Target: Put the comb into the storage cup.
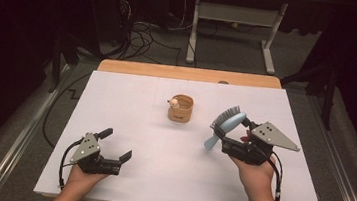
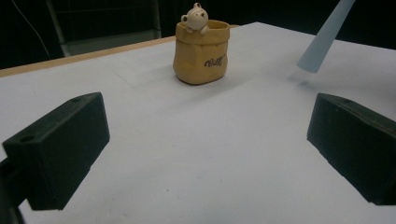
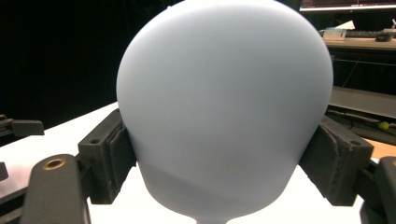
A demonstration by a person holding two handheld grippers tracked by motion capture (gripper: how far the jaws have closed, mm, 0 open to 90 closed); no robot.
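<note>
A pale blue hairbrush [image 1: 231, 121] with dark bristles hangs above the right side of the white table [image 1: 125, 105]. My right gripper [image 1: 233, 127] is shut on its head, and the handle points down and left. In the right gripper view the brush's rounded back [image 3: 224, 102] sits between both pads, with my right gripper [image 3: 223, 161] clamped on its sides. A tan sack-shaped pot [image 1: 180, 108] with a small bear on its rim stands at mid-table. My left gripper [image 1: 117, 143] rests open at the front left, holding nothing. The left gripper view shows my left gripper [image 2: 208, 149] facing the pot [image 2: 201, 53], with the brush handle [image 2: 324, 39] at the upper right.
The table's wooden far edge [image 1: 189, 74] shows beyond the white sheet. Behind it stand a white desk frame [image 1: 234, 31] and a tangle of cables [image 1: 142, 39] on the floor. Metal rails [image 1: 22, 134] run along both sides of the table.
</note>
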